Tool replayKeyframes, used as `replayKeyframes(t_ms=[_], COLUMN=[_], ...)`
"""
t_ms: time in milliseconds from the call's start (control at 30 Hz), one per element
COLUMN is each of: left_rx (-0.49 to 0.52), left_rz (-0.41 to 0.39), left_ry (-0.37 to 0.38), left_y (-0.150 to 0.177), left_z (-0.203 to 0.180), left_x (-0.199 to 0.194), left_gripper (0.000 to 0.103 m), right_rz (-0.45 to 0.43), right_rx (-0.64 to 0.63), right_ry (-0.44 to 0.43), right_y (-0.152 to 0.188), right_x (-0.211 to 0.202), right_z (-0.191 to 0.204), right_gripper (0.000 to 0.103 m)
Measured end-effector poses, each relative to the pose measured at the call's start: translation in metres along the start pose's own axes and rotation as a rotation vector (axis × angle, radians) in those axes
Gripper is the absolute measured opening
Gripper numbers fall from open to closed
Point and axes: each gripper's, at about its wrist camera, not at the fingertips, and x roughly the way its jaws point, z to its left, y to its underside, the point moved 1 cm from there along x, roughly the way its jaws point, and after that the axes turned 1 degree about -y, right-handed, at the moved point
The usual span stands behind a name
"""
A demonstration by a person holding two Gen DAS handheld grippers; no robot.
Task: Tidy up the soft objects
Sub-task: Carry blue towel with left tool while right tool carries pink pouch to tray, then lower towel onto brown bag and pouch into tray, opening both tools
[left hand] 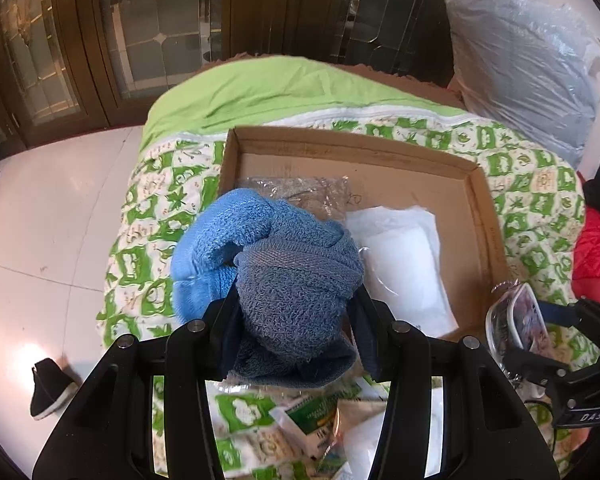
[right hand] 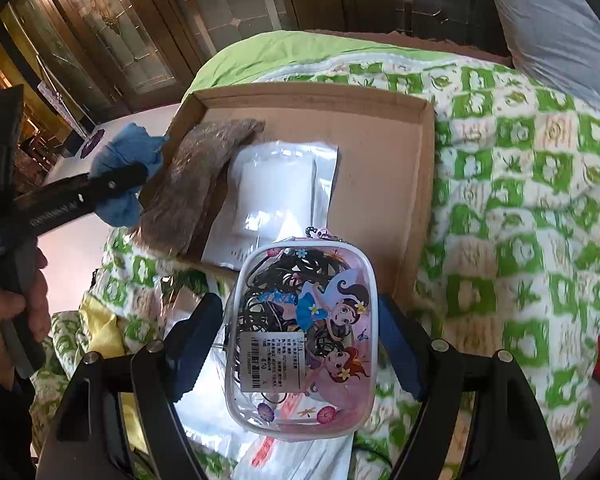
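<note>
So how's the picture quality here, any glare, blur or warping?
Left wrist view: fisheye bends the cardboard box edges, sunlight glares off the white floor, blue towel sharp. Right wrist view: quilt smeared at right, cartoon pouch crisp.

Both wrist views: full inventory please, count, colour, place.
cardboard box: 1, brown, open on the quilt
brown packet: 1, plastic-wrapped, left side of box
white packet: 1, in box beside the brown one
blue towel: 1, blue, in left gripper
clear pouch: 1, pink cartoon print, dark hair ties inside, in right gripper
quilt: 1, green and white
black shoe: 1, on white floor
left gripper: 1, black, shut on towel
right gripper: 1, black, shut on pouch
</note>
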Motion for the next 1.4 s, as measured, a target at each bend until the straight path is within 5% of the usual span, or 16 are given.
replayKeyframes(t_ms=[267, 467, 800, 1167, 1400], left_rx=[-0.014, -0.011, 0.011, -0.021, -0.055], left_rz=[0.056, 0.061, 0.056, 0.050, 0.007], left_ry=[-0.015, -0.006, -0.007, -0.003, 0.017], left_y=[0.005, 0.005, 0.008, 0.012, 0.011], left_z=[0.012, 0.017, 0.015, 0.016, 0.021], left_x=[0.035, 0.047, 0.049, 0.036, 0.013], left_gripper=[0.047, 0.047, 0.049, 0.066, 0.072], right_rz=[0.056, -0.013, -0.061, -0.024, -0.061], right_rx=[0.043, 0.055, 0.006, -0.027, 0.015], right_ry=[-0.011, 0.007, 0.066, 0.188, 0.156], right_y=[-0.042, -0.063, -0.056, -0.037, -0.029], right_x=[0.039, 0.055, 0.076, 0.076, 0.065], right_z=[-0.018, -0.025, -0.024, -0.016, -0.017], right_gripper=[0.078, 0.078, 0.078, 0.078, 0.083])
